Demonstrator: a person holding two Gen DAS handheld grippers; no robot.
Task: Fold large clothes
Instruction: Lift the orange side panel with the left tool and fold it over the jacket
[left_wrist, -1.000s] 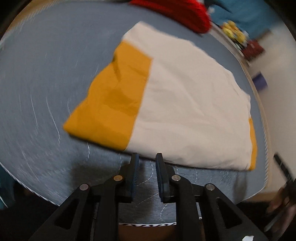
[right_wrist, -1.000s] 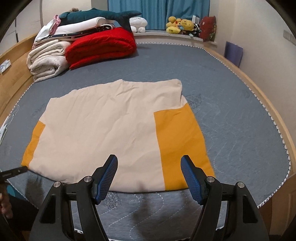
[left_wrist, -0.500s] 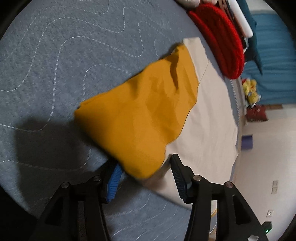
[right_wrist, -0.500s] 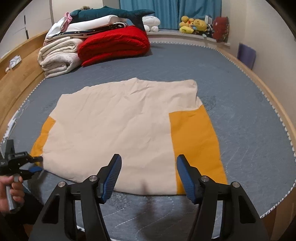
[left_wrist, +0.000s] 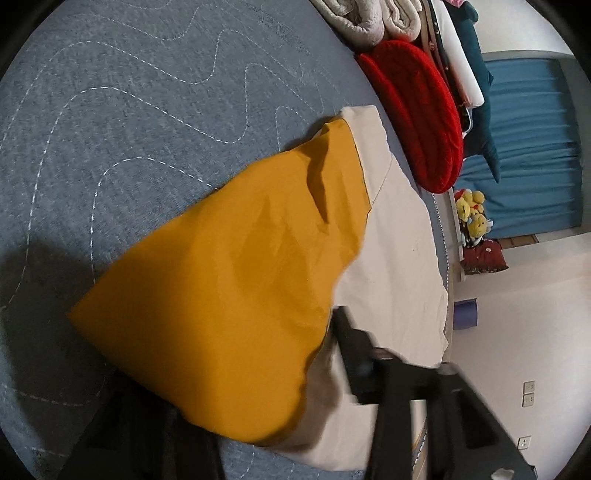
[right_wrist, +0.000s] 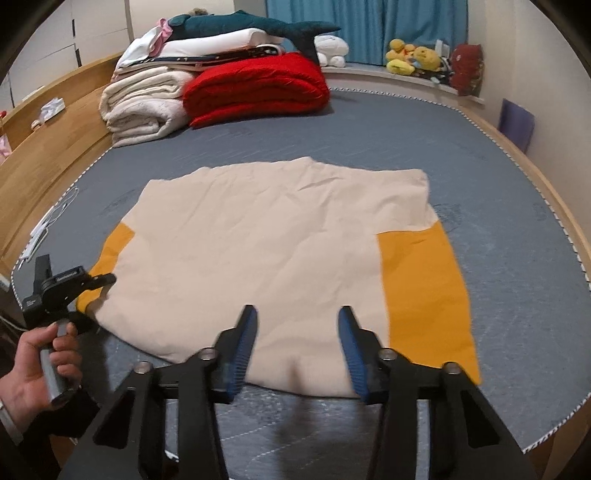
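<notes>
Across the grey quilted bed lay the cream-and-yellow garment, spread flat near the front edge, with a red blanket folded at the far left corner. At the garment's front left corner the left gripper had just closed onto the yellow fabric. Over the front hem, the right gripper had been narrowing, jaws still apart and gripping nothing.
</notes>
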